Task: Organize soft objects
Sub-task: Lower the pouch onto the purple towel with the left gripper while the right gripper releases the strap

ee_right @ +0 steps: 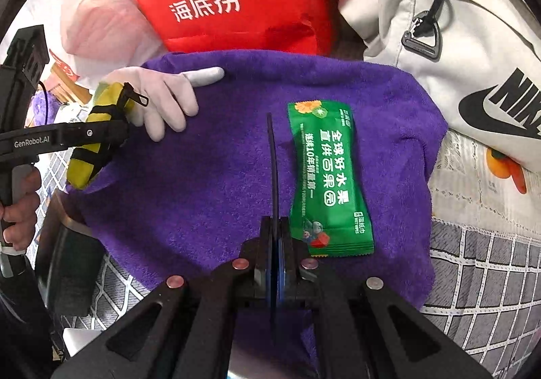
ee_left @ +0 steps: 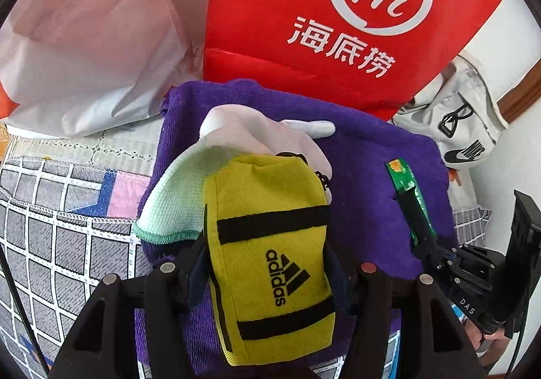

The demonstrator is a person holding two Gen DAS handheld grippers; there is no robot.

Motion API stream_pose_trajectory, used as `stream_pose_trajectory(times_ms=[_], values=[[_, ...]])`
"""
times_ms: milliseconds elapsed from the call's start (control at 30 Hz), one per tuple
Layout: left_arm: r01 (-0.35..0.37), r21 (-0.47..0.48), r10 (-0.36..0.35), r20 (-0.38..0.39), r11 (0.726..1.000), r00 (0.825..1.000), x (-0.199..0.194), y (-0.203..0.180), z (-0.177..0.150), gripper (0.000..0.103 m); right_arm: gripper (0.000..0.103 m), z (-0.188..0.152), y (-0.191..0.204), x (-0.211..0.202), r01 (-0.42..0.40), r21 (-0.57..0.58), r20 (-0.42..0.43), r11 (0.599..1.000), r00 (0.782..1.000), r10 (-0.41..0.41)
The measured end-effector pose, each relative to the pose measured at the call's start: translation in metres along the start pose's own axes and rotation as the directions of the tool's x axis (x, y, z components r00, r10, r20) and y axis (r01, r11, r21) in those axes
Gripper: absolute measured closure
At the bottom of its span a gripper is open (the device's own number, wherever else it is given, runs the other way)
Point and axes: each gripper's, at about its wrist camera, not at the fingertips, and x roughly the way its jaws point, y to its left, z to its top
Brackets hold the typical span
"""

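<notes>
My left gripper (ee_left: 265, 243) is shut on a yellow adidas pouch (ee_left: 270, 284), its fingers pressing both sides. From the right wrist view this gripper (ee_right: 101, 135) holds the pouch (ee_right: 98, 108) over the left edge of a purple towel (ee_right: 203, 193). A white glove (ee_left: 236, 132) with a green cuff lies behind the pouch on the towel; whether it is gripped too I cannot tell. My right gripper (ee_right: 270, 128) is shut with nothing between its fingers. Its tips are just left of a green wipes packet (ee_right: 324, 176) lying on the towel.
A red paper bag (ee_left: 304, 24) stands right behind the towel, a white plastic bag (ee_left: 84, 41) to its left. A white Nike bag (ee_right: 456, 57) lies at the towel's right. A grey checked cloth (ee_left: 50, 243) covers the surface. A person's hand (ee_right: 17, 203) holds the left gripper's handle.
</notes>
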Motion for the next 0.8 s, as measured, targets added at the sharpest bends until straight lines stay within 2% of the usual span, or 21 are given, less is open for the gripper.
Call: stream_pose_trajectory(times_ms=[200, 333, 367, 433, 467, 500, 567, 733, 800], values=[[-0.017, 0.017, 0.018, -0.006, 1.000, 1.000, 0.010, -0.006, -0.002, 0.042, 0.099, 0.001, 0.005, 0.003, 0.055, -0.021, -0.009, 0.998, 0.998, -0.055], [-0.016, 0.018, 0.017, -0.016, 1.000, 1.000, 0.020, -0.013, 0.001, 0.035, 0.098, 0.002, 0.010, 0.003, 0.080, -0.030, -0.004, 0.996, 0.997, -0.080], [-0.012, 0.020, 0.012, -0.019, 1.000, 1.000, 0.021, -0.014, 0.002, 0.034, 0.095, 0.002, 0.012, 0.002, 0.083, -0.032, 0.000, 0.996, 0.997, -0.083], [0.000, 0.018, 0.000, -0.022, 1.000, 1.000, 0.022, -0.016, 0.002, 0.025, 0.077, 0.002, 0.014, -0.004, 0.094, -0.039, 0.017, 0.995, 0.995, -0.093], [0.008, 0.010, -0.008, -0.021, 1.000, 1.000, 0.022, -0.017, 0.002, 0.023, 0.060, 0.002, 0.014, -0.010, 0.101, -0.045, 0.032, 0.994, 0.994, -0.100], [0.015, 0.003, -0.015, -0.018, 1.000, 1.000, 0.022, -0.017, 0.002, 0.021, 0.048, 0.003, 0.017, -0.016, 0.114, -0.050, 0.059, 0.992, 0.992, -0.111], [0.025, -0.015, -0.025, -0.013, 1.000, 1.000, 0.022, -0.019, 0.002, 0.020, 0.044, 0.003, 0.021, -0.024, 0.118, -0.053, 0.088, 0.992, 0.990, -0.113], [0.034, -0.030, -0.035, -0.013, 0.999, 0.999, 0.014, -0.019, -0.001, 0.020, 0.041, 0.008, 0.024, -0.047, 0.131, -0.043, 0.139, 0.990, 0.983, -0.124], [0.036, -0.028, -0.036, -0.007, 0.999, 0.999, 0.008, -0.020, -0.003, 0.020, 0.035, 0.008, 0.027, -0.058, 0.149, -0.034, 0.169, 0.988, 0.976, -0.141]])
